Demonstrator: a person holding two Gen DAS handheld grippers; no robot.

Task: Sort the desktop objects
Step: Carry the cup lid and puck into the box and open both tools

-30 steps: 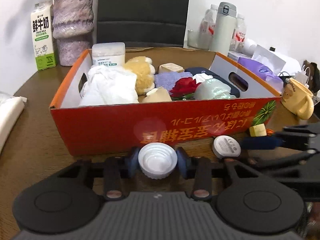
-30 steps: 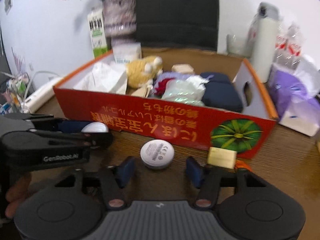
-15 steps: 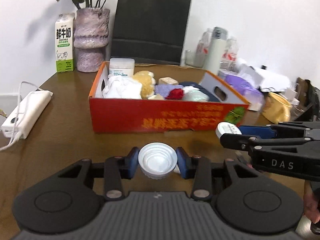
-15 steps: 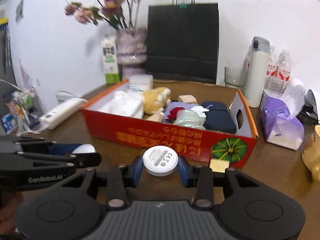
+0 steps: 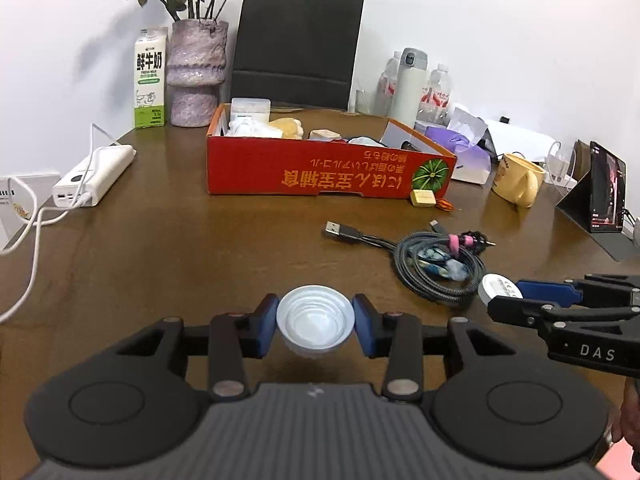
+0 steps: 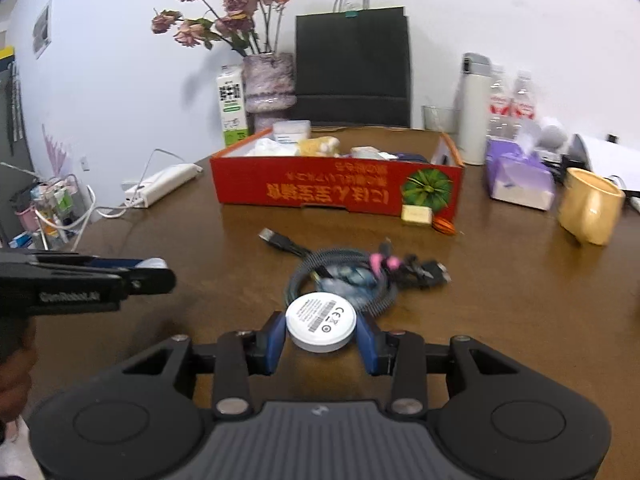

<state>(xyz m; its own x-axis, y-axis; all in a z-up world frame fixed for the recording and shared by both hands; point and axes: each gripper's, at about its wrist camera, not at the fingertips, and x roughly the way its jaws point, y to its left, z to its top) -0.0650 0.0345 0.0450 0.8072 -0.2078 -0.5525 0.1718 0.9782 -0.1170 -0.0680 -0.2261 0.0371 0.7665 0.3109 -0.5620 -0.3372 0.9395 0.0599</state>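
Note:
My left gripper [image 5: 315, 323] is shut on a white ribbed cap [image 5: 315, 325], held above the brown table's near part. My right gripper [image 6: 321, 330] is shut on a white round disc [image 6: 321, 322] with a barcode label; that disc [image 5: 498, 288] also shows at the right of the left wrist view. A red cardboard box [image 5: 320, 172] full of soft items sits at the table's middle, far ahead of both grippers. A coiled bundle of cables [image 5: 436, 264] lies between the box and the grippers. A small yellow block [image 5: 423, 197] rests at the box's front right corner.
A yellow mug [image 5: 518, 185], a purple tissue pack [image 5: 460, 148] and a tablet [image 5: 606, 196] stand at the right. At the left lie a white power bank [image 5: 94, 176] and its cord. Behind the box are a milk carton [image 5: 150, 78], a vase [image 5: 196, 80] and a black bag [image 5: 298, 44].
Both grippers have pulled back from the red box, each still carrying its white round piece. The box now looks far smaller, and the cable bundle has come into view.

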